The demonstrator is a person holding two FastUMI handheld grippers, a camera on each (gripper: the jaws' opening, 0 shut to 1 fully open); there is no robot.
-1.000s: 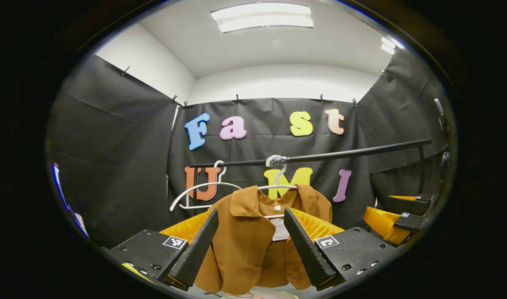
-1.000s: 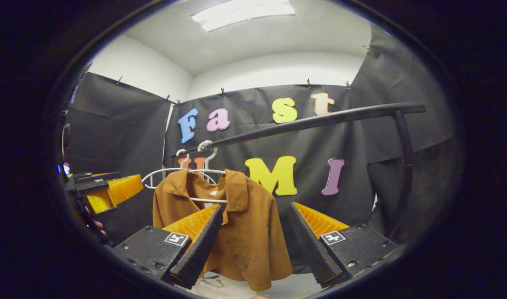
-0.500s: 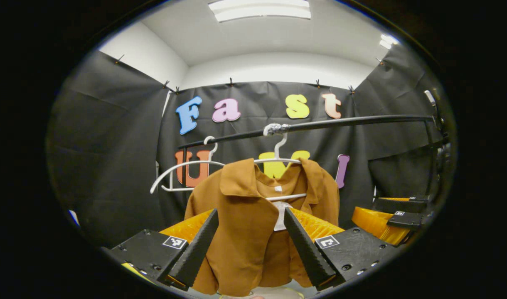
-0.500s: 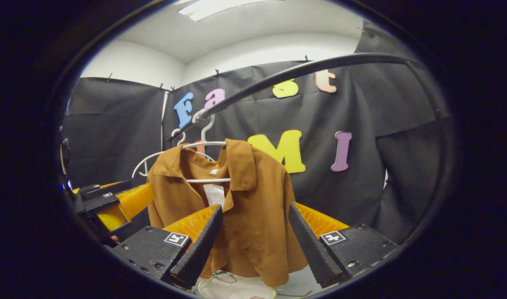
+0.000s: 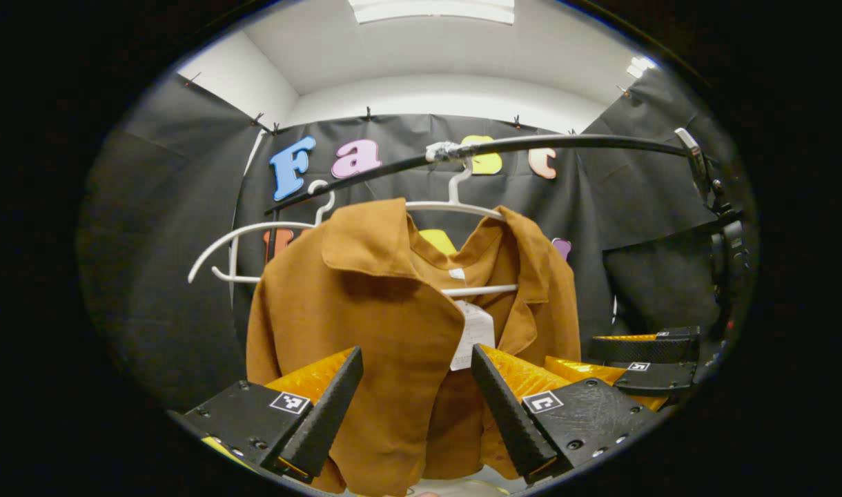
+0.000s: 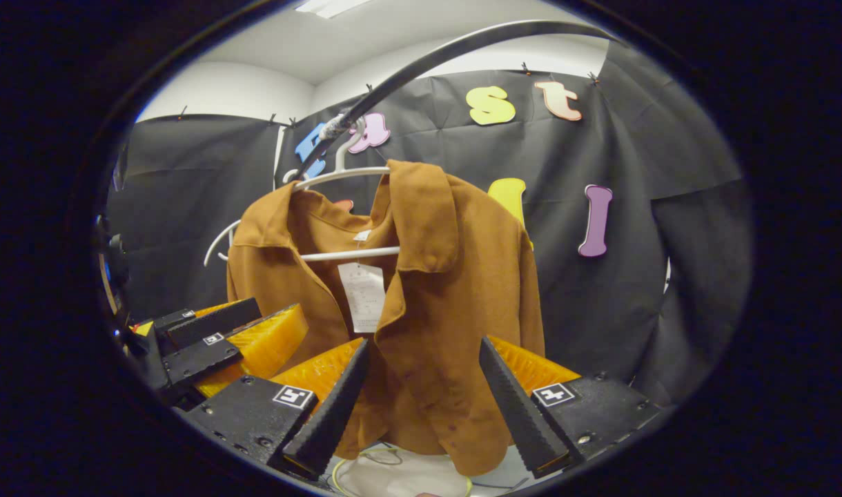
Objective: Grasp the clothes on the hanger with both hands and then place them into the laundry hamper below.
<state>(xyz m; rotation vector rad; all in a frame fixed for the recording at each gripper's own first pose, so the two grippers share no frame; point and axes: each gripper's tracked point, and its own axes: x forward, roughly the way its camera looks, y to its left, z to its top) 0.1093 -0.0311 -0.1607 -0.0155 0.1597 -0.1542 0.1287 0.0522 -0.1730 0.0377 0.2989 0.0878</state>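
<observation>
A brown collared shirt [image 5: 373, 310] hangs on a white hanger [image 5: 455, 206] from a black rail [image 5: 566, 141]; a white tag dangles inside its collar. My left gripper [image 5: 416, 352] is open, and the shirt's left front panel hangs between and just beyond its fingertips. The right gripper [image 5: 604, 364] shows low at the right of the left gripper view. In the right gripper view the shirt [image 6: 448, 290] fills the middle, and my right gripper [image 6: 424, 342] is open with the right front panel between its fingertips. The left gripper [image 6: 252, 328] sits to the left, beside the shirt.
A second, empty white hanger [image 5: 235, 238] hangs on the rail left of the shirt. The rail [image 6: 428, 62] arcs overhead and bends down at its right end. Below the shirt's hem a pale hamper [image 6: 400, 476] with a yellow-green rim peeks in.
Both grippers have moved in close to the shirt, which now looks much larger and reaches between their fingers. The rail has risen in both views. Both grippers have stayed open.
</observation>
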